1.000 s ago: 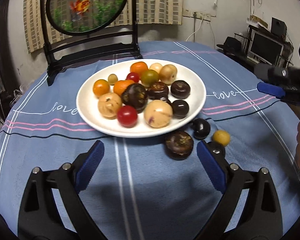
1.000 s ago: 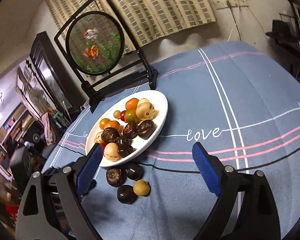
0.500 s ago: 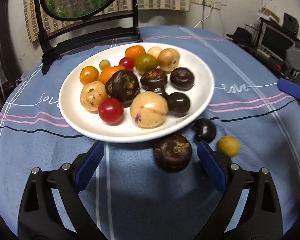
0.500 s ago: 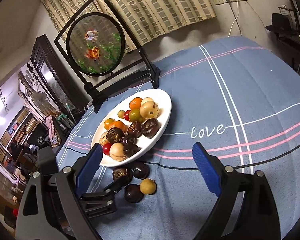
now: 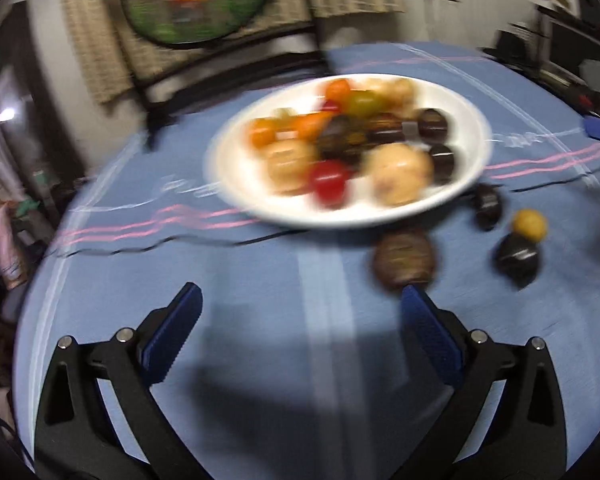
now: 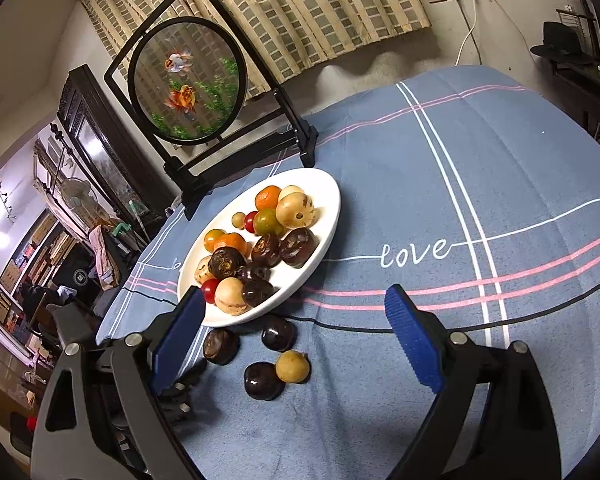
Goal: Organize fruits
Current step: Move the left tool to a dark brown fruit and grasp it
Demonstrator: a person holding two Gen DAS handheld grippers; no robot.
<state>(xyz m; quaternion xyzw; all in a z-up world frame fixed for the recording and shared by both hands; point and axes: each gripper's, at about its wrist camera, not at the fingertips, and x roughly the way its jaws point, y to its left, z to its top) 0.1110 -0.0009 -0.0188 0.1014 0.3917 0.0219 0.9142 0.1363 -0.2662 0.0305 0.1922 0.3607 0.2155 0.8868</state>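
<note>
A white plate (image 6: 324,216) (image 5: 236,176) holds several fruits: oranges, red tomatoes, tan and dark ones. Loose on the blue cloth beside it lie a brown fruit (image 6: 221,346) (image 5: 405,258), two dark fruits (image 6: 278,333) (image 6: 263,381) and a small yellow fruit (image 6: 293,366) (image 5: 530,225). My left gripper (image 5: 298,320) is open and empty, just short of the brown fruit; the left wrist view is blurred. My right gripper (image 6: 294,332) is open and empty, above the loose fruits.
A round framed goldfish screen (image 6: 188,80) on a black stand rises behind the plate. The round table has a blue cloth (image 6: 460,200) with white and pink stripes. Furniture and shelves surround the table edges.
My left gripper has swung left and back from the plate, so the loose fruits now lie to its right. My right gripper has moved closer over the loose fruits.
</note>
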